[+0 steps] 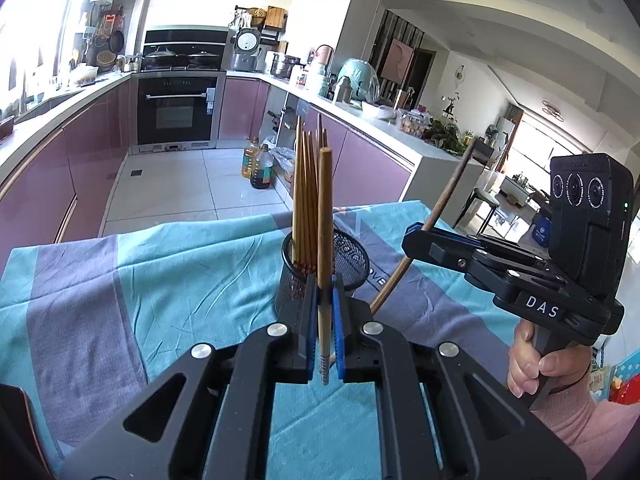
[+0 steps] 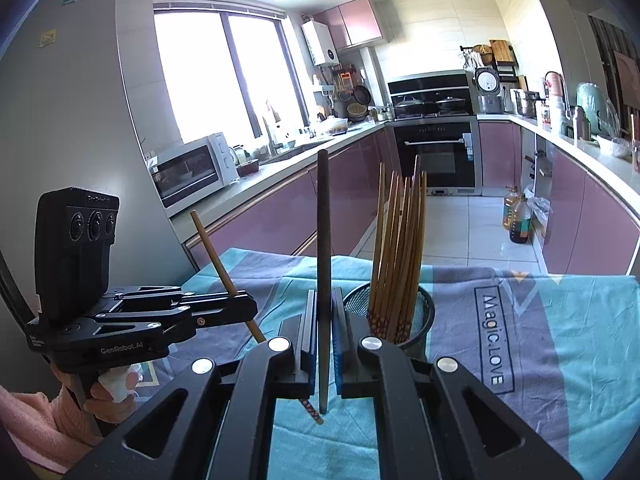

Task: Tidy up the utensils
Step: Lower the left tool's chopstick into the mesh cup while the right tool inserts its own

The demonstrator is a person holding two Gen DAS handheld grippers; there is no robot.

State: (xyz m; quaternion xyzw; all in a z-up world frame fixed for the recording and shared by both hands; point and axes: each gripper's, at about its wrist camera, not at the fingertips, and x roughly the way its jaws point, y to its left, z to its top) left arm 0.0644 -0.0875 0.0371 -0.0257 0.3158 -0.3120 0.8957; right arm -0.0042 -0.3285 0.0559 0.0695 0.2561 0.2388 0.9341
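We hold one chopstick [image 1: 325, 216] pinched upright in the left claw [image 1: 325, 334] and a dark chopstick [image 2: 323, 264] in the right claw [image 2: 324, 344], beside the mesh holder [image 2: 424, 304] on the bench [image 2: 560, 340], where either could snag the crowded bundle [image 2: 400, 248] and tip it.

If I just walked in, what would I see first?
Probably the black mesh cup in the middle of the blue and grey tablecloth, stuffed with upright wooden chopsticks. Right in front of it, the left claw pinches one light chopstick pointing up, and the right claw pinches a darker chopstick the same way. Behind them is a kitchen with pink cabinets.
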